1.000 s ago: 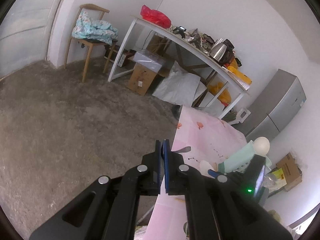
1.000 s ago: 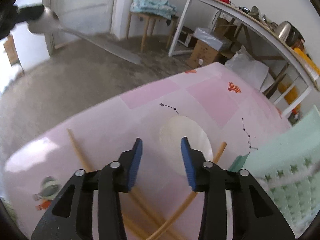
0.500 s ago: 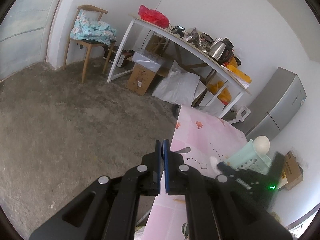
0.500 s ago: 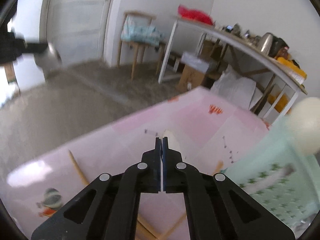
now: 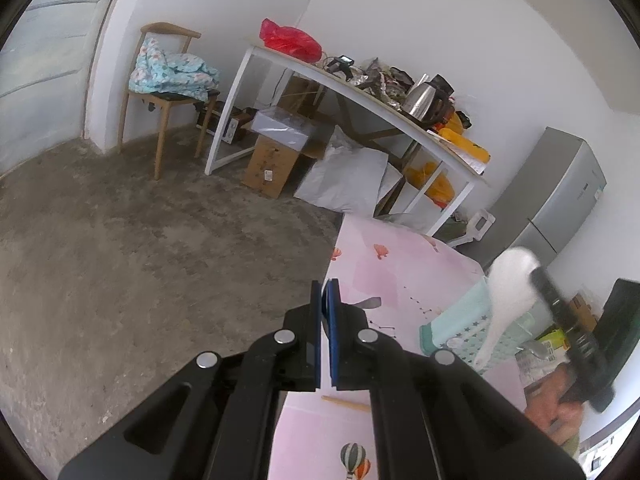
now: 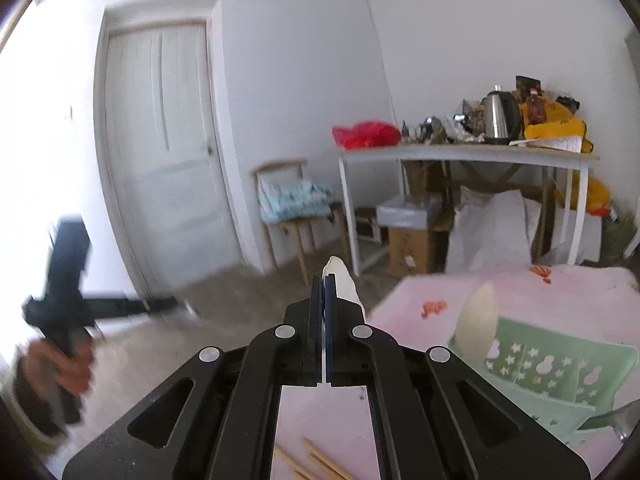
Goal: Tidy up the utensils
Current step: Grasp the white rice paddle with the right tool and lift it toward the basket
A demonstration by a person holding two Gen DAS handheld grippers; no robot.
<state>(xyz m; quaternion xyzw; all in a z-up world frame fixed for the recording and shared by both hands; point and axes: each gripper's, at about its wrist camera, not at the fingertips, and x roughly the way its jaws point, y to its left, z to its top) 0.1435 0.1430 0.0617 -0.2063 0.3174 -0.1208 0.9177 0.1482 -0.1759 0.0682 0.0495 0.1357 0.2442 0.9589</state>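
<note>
My right gripper (image 6: 323, 280) is shut on a white ceramic spoon (image 6: 342, 280), which sticks out just past the pads. In the left wrist view the spoon (image 5: 508, 292) hangs in the air in front of the green slotted basket (image 5: 456, 330), with the right gripper (image 5: 538, 276) at its bowl. My left gripper (image 5: 325, 300) is shut on a thin metal spoon (image 5: 368, 302) and is held off the pink table's left edge. A cream spoon (image 6: 480, 320) stands bowl-up in the basket (image 6: 560, 368). Wooden chopsticks (image 6: 320, 460) lie on the pink tablecloth (image 6: 420, 304).
A hand (image 5: 560, 408) holds the right gripper's handle. Behind the pink table (image 5: 400, 276) stands a white desk (image 5: 360, 92) with a kettle and clutter, boxes and a bag beneath. A chair (image 5: 168, 80) is by the wall and a grey fridge (image 5: 560, 200) at right. The concrete floor lies to the left.
My right gripper closed on the white spoon lying on the table, then rose and tilted up with it. The left gripper stayed almost still.
</note>
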